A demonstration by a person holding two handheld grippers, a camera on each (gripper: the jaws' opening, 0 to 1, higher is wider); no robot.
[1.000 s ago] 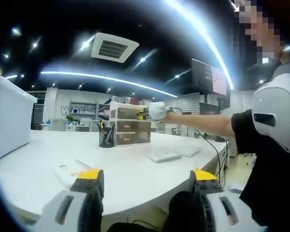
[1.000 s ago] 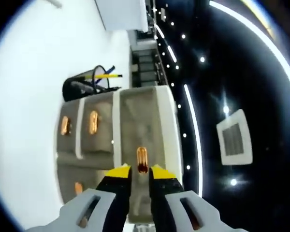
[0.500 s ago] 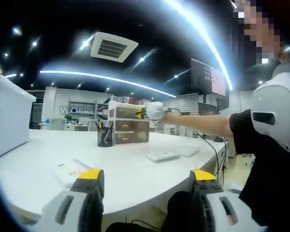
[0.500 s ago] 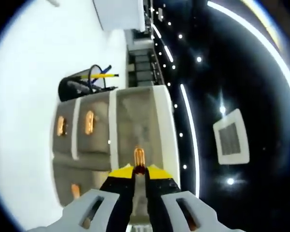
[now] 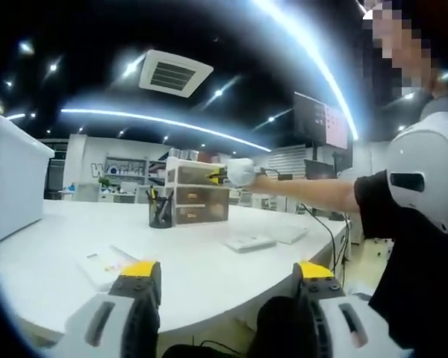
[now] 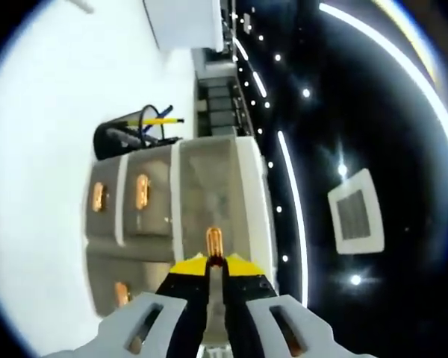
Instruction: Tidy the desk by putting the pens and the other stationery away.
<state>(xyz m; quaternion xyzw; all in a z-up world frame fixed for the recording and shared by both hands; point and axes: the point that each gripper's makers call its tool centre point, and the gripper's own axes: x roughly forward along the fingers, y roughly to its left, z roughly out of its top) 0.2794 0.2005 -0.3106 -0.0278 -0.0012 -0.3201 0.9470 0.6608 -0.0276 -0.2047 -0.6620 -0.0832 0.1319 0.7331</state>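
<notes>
While the left gripper [image 5: 222,274] hangs low at the near edge of the white desk [image 5: 201,261], its 2 yellow-tipped jaws spread wide apart with nothing between them, the person's arm [image 5: 313,190] reaches out across the desk from the right. At the end of that arm the right gripper [image 5: 222,174] meets the top drawer of a small drawer unit [image 5: 198,195] standing far back on the desk.

In the right gripper view the picture is rolled on its side. There the right gripper [image 6: 216,262] has its jaws drawn almost together around the near end of the orange handle [image 6: 214,242] of the top drawer [image 6: 216,195]; I cannot tell for sure whether they actually pinch it. The drawer's front is translucent, and what lies inside is too blurred to make out. The 2 drawers below it carry the same orange handles.

Just beside the drawer unit, on its left as seen from the left gripper, stands a black mesh pen cup [image 5: 162,211] with several pens standing up in it; the right gripper view shows a yellow pen [image 6: 163,119] and a blue one among them.

Nearer, a flat pack of stationery [image 5: 104,262] lies by the left jaw. A white keyboard [image 5: 248,242] lies to the right, and a large white box [image 5: 11,183] sits far left.
</notes>
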